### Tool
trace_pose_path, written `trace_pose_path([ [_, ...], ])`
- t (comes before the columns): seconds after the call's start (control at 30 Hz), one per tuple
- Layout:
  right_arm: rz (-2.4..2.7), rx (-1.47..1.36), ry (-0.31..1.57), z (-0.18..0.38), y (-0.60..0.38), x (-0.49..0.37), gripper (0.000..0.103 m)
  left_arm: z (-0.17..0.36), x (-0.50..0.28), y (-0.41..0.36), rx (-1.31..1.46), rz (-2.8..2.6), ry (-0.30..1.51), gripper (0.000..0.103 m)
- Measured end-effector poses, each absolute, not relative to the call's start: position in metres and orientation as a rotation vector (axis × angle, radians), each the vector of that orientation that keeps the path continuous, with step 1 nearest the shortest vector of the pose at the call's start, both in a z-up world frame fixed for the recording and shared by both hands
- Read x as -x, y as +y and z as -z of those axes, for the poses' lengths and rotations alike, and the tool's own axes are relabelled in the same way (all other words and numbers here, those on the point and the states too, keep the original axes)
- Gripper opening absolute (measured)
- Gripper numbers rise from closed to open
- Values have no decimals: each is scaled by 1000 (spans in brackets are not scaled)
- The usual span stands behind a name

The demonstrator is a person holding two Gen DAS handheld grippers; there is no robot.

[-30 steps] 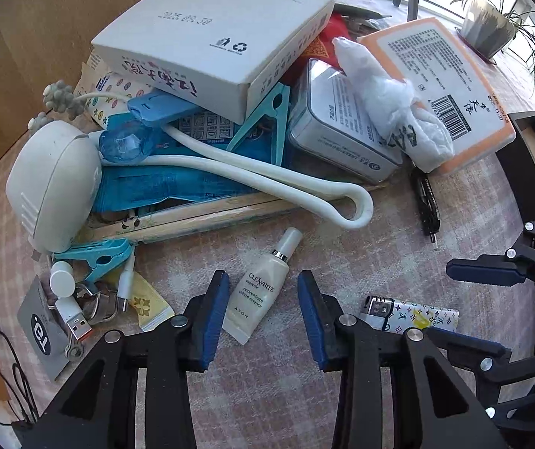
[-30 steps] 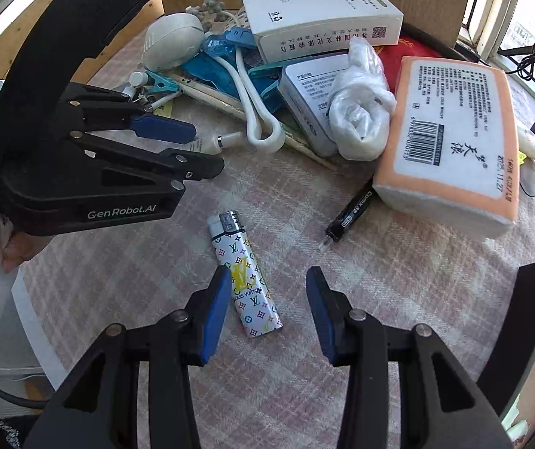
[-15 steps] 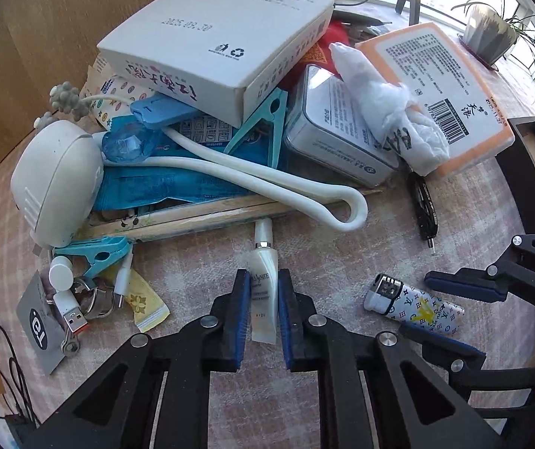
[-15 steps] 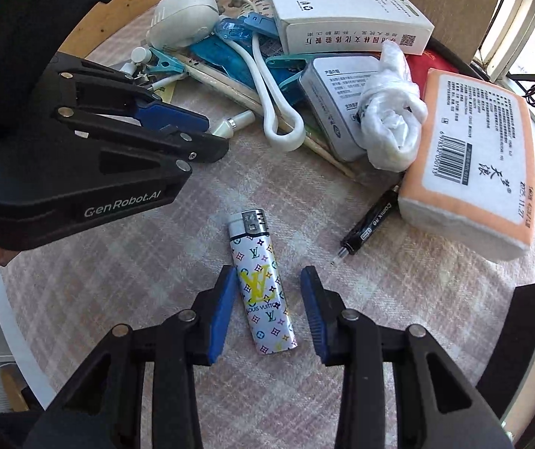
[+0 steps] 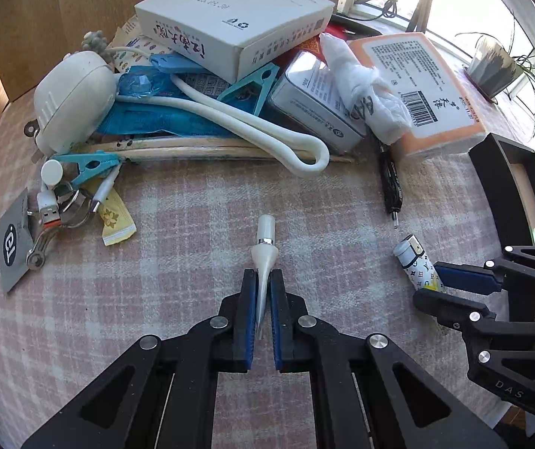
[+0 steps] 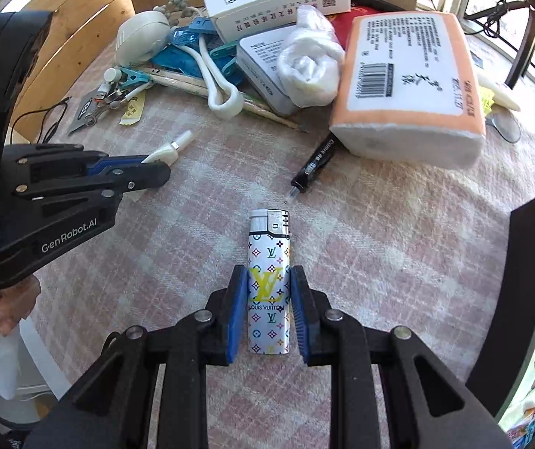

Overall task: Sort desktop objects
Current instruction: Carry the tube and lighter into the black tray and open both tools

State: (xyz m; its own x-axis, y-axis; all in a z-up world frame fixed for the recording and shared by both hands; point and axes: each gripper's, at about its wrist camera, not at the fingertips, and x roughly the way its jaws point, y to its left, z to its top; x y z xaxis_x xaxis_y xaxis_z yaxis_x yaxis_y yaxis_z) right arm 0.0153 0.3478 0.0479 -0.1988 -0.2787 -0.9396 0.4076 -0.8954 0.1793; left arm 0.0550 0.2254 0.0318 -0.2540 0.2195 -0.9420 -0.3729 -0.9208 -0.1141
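Both claws point steeply down at the checked tablecloth, and both have an object between the pads. My left gripper has just been closing and now pinches the flat crimped end of the small white tube; the tube's long axis runs straight out along my fingers, cap at the far end, so it lies in line with the claw and not across it. From the right wrist view the same tube sticks out beyond the left claw's tips, cap towards the pile. My right gripper has also just been closing; the patterned lighter sits between the pads, its long axis again along the fingers, metal head at the far end. Left pad looks to be touching the lighter's side; on the right I see a thin gap, so I cannot call the grip firm. Judgement: each object is already nearest its own claw, tube on the left, lighter on the right, well apart, so a lift needs no crossing of hands. Just beyond the lighter's head lies the black pen, tip pointing near, close enough to snag. Farther off is the heap: white loop strap, tissue pack, white box.
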Motion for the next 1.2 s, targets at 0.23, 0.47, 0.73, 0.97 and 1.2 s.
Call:
trace_pose_path([
  [0.23,2229,-1631,47,-65,382,-16,23,-38,-72,244,1623,-2204,156,6],
  [0.47,2314,-1616,-24,-81,416,-12,23,-64,-74,294,1541,-2173,208,6],
  [0.73,2443,-1623,-125,-100,475,-17,23,-87,-91,359,1434,-2075,300,6],
  [0.97,2569,-1659,-232,-108,543,-24,23,-104,-111,418,1367,-1974,374,6],
  [1.2,2651,-1717,-324,-104,595,-36,23,-114,-131,470,1324,-1881,425,6],
])
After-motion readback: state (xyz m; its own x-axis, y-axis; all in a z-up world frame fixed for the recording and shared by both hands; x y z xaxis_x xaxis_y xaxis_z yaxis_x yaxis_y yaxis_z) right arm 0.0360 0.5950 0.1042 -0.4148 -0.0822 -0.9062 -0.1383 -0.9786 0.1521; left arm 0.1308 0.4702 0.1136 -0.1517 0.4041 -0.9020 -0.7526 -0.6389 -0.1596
